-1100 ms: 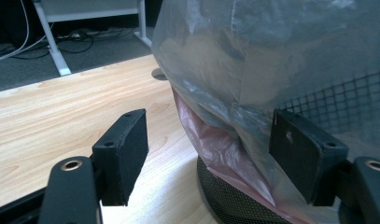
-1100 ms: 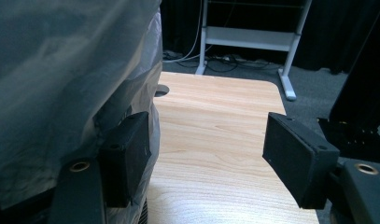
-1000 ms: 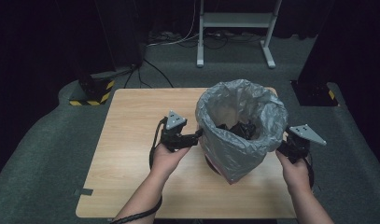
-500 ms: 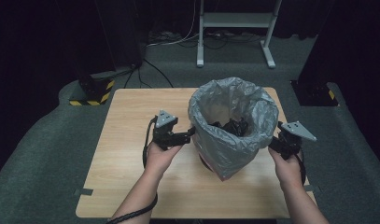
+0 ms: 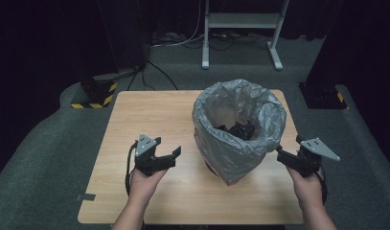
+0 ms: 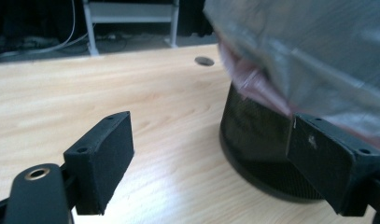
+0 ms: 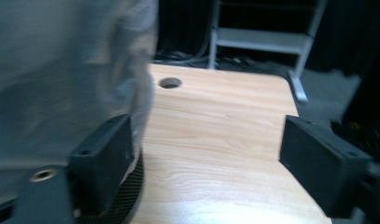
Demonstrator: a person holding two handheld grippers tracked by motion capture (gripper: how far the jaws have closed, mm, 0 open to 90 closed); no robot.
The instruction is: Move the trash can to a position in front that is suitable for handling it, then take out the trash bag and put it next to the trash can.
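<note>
High view: grey bin bag (image 5: 238,129) sits right of centre in frame, draped over a black mesh bin (image 6: 262,140) on the wooden table (image 5: 149,115); bag mouth open and rumpled, dark stuff inside, can't tell what. Bag skirt hangs down over most of the bin, lower edge sagging toward frame bottom. My left claw (image 5: 171,157) is lower left of centre, clear of the bag w/ bare table between, jaws pointing right toward it. Jaws have just been opening, now wide apart, nothing between them. Left claw view: both black pads frame bare table; bin base at right of frame, mesh wall showing under the bag's hem, a pinkish patch visible through the plastic just above the mesh. Right jaw overlaps the bin in that pic, but whether it touches I can't tell. My right claw (image 5: 282,155) is at the lower right, tips just beside the bag's right flank near the rim fold; contact unclear from above. Its jaws have also just been opening, now spread wide. Right claw view, blurred: bag fills upper left of frame, plastic hanging just beside the left jaw, not pinched; table and a round cable hole (image 7: 170,83) between the jaws. White stand legs (image 5: 240,33) on the floor beyond the table, top centre of frame.
</note>
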